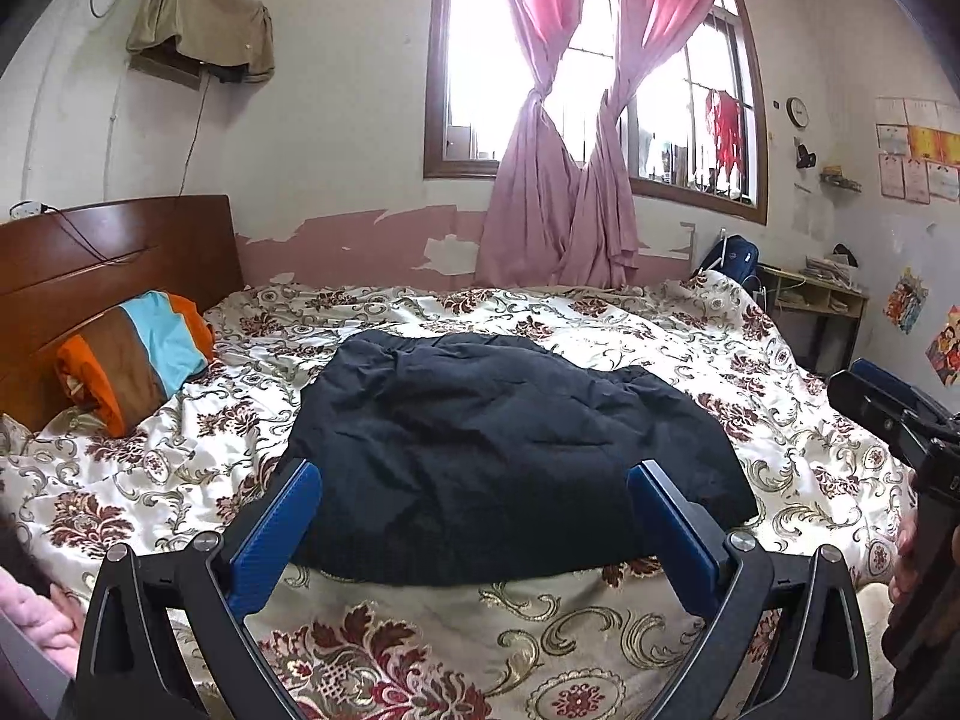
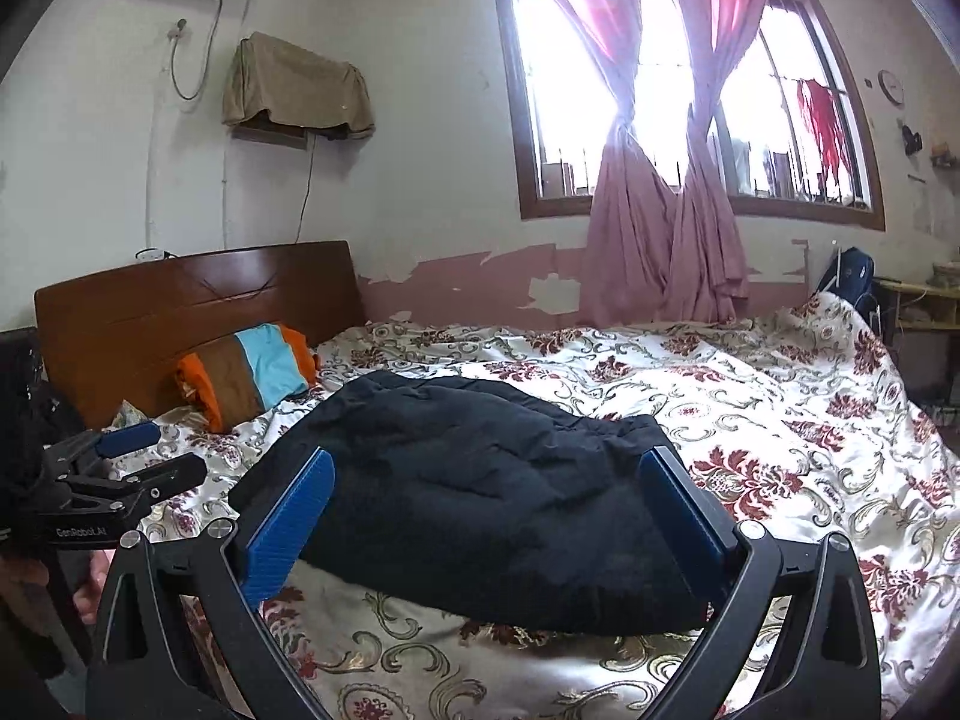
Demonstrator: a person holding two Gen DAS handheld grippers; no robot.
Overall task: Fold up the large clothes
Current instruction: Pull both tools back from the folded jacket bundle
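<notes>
- Left gripper point(image 1: 474, 474) and right gripper point(image 2: 486, 462) are hovering with jaws spread, holding nothing.
- Dark garment point(image 1: 498, 444) is lying bundled mid-bed; its far edge is seemingly folded under.
- Floral bedspread point(image 1: 780, 360) is lying bare on all sides.

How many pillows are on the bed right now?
1: a striped pillow leaning against the headboard, left of the dark jacket. Others may be hidden.

text: "GenRobot.AI" | on: left claw point(image 2: 159, 455) body | colour: white
</notes>
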